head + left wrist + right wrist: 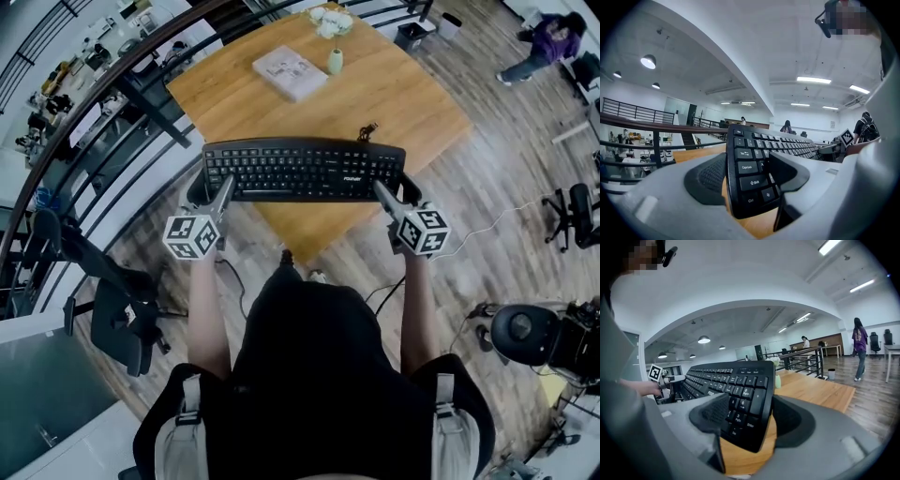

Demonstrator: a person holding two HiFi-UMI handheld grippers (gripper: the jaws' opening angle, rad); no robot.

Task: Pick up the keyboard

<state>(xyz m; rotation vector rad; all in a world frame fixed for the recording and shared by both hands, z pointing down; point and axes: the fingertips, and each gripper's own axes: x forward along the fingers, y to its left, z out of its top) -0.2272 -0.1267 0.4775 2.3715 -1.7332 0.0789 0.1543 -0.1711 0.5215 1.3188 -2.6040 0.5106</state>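
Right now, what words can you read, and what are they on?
"Caps Lock", "Shift", "Ctrl": keys at the left end of the keyboard, in the left gripper.
"Enter", "5", "6": keys at its right end, in the right gripper.
Its white brand mark: too blurred.
Booklet print: too small.

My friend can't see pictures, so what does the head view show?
Seen from above, a person grips a black keyboard, left claw on one end and right claw on the other, over the near corner of a wooden table. A book and green vase sit farther back.
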